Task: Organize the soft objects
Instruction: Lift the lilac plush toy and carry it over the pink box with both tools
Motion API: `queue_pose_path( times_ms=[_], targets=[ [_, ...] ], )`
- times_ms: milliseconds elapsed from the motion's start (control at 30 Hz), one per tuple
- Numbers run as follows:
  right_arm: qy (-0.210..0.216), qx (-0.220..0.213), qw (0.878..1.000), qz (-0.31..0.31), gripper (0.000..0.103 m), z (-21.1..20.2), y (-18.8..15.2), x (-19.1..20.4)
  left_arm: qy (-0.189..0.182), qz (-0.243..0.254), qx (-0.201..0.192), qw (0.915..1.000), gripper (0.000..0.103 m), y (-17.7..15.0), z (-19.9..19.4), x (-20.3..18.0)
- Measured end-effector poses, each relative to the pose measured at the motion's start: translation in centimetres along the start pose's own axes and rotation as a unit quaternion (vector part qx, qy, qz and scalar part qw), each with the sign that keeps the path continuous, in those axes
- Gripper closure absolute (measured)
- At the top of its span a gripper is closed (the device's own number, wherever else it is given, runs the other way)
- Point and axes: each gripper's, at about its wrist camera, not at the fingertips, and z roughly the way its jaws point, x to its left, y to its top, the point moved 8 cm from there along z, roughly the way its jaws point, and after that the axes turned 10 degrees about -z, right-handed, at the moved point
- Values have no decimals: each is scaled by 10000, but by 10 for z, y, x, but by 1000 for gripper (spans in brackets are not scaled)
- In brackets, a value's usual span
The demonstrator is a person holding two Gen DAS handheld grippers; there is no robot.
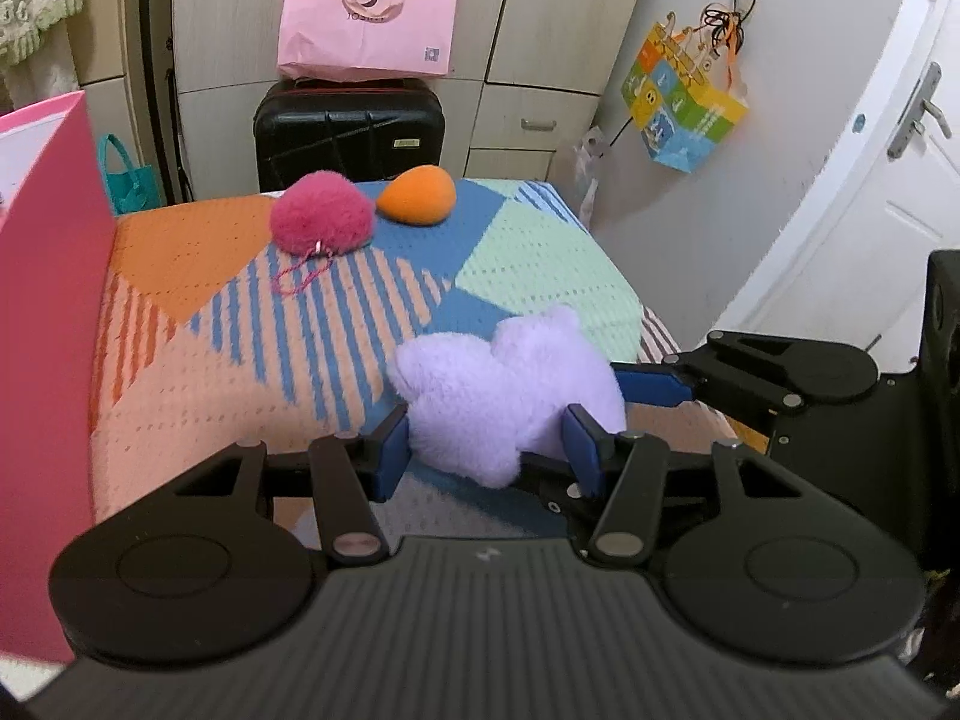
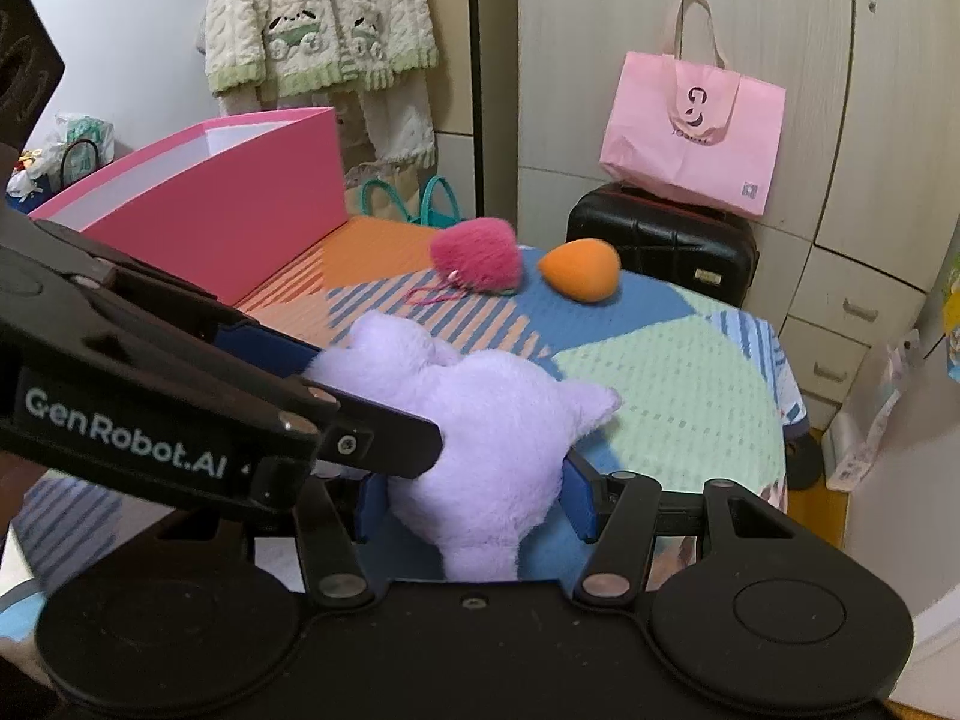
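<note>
In the left wrist view, nearest the camera at the bottom middle, the left gripper (image 1: 486,444) has its two blue pads pressed into the lower part of a lilac plush toy (image 1: 510,390), one pad on each side, so it is clamped on the toy. The toy sits just right of the frame's middle, over the near edge of a patterned blanket (image 1: 240,330). From the right edge the right gripper (image 1: 654,387) comes in; one blue finger touches the toy's right side, and its other finger is hidden behind the plush. In the upper middle lie a magenta pompom (image 1: 321,213) and an orange soft egg (image 1: 417,195), just beside each other and well apart from the toy. A pink box (image 1: 48,300) fills the left edge.

In the right wrist view, the right gripper (image 2: 474,498) at the bottom middle squeezes the lilac plush toy (image 2: 480,432) between its blue pads. The left gripper (image 2: 312,372) crosses from the left; it seems to grip the toy's upper left part, though only one finger is visible. The magenta pompom (image 2: 477,261) and orange soft egg (image 2: 579,270) lie above the middle, and the pink box (image 2: 210,228) is in the upper left.
</note>
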Motion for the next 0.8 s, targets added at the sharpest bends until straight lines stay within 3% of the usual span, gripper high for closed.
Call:
queue_pose_path(
  times_ms=[633,800],
  targets=[
    [303,190,9993,-138,41,-66,-17,86,-416,-355,179,9983,51,-71,-88,21],
    [623,212,9975,-252,40,-78,-20,118,-355,-426,224,9982,51,-93,-117,35]
  ],
)
